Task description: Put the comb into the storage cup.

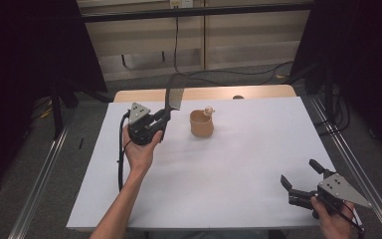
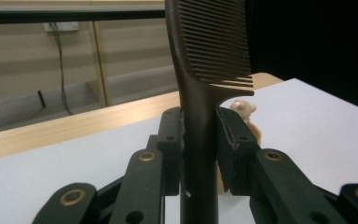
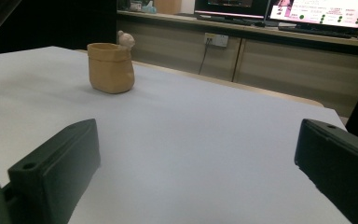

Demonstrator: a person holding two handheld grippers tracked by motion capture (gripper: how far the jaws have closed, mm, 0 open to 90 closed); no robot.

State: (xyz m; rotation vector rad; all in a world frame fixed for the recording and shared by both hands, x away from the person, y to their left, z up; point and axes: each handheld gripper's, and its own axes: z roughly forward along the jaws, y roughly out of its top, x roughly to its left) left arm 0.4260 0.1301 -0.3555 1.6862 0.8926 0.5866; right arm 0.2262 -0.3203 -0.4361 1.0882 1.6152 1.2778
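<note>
A: Where is the comb [image 1: 175,93]?
B: Upright, clamped in the left claw [image 1: 165,115], beside the tan pot [image 1: 201,123] near the counter's [image 1: 238,164] far edge.
A: The right claw [image 1: 301,175]?
B: Spread apart, holding nothing, at the near right corner.

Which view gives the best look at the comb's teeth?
The left gripper view: the comb stands close up, its handle clamped between the left gripper jaws, teeth individually visible. The high view shows the comb small and upright left of the tan cup, teeth blurred.

White table [image 1: 238,169], monitors [image 3: 279,9] (lit), cables [image 1: 176,40]
</note>
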